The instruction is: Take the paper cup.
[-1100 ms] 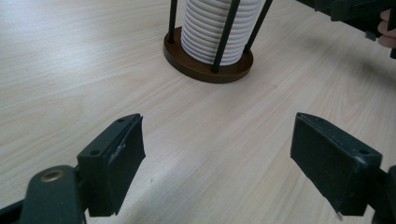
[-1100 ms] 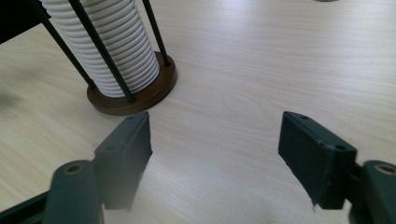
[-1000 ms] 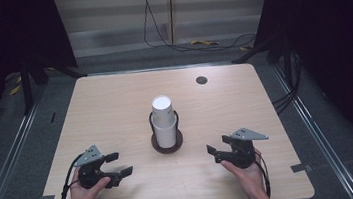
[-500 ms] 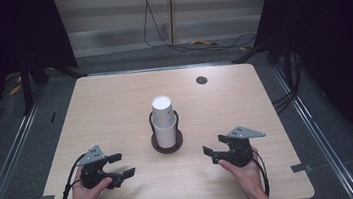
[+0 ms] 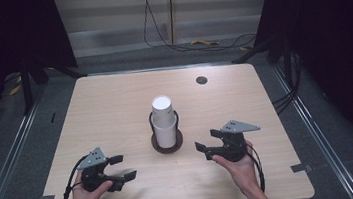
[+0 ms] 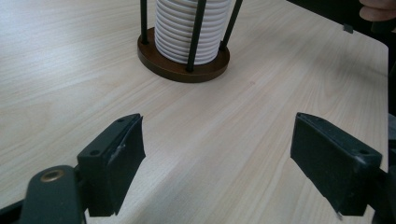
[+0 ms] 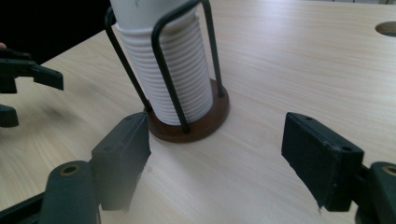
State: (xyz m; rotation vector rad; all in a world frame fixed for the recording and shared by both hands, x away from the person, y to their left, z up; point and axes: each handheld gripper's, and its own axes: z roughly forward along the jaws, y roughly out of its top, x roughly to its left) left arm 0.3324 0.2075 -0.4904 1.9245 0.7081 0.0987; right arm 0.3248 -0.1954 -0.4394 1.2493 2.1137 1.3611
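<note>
- A stack of white paper cups (image 5: 164,121) stands upright in a wire cup holder (image 5: 167,142) with a round dark wooden base, at the centre of the high view on a pale wood-grain table (image 5: 114,101).
- No brand or label can be read anywhere; a small dark mark near the rim of the top cup, at the top edge of the right gripper view, is too cut off to make out.
- The left gripper (image 5: 122,168) sits at the lower left of the high view, held in a person's hand (image 5: 85,193), jaws wide apart with nothing between them; the cup stack lies up and to the right of it, well apart.
- In the left gripper view, the holder's base (image 6: 183,63) sits at the top centre, beyond the two black jaws, with bare table between.
- The right gripper (image 5: 207,141) is at the lower right of the high view, its jaws pointing left toward the holder and near its base without touching; they have just been opening and stand apart, with nothing between them.
- In the right gripper view, the ribbed cup stack (image 7: 173,70) rises at upper left, just past the left jaw.
- A small round dark hole (image 5: 201,80) marks the table in the upper right.
</note>
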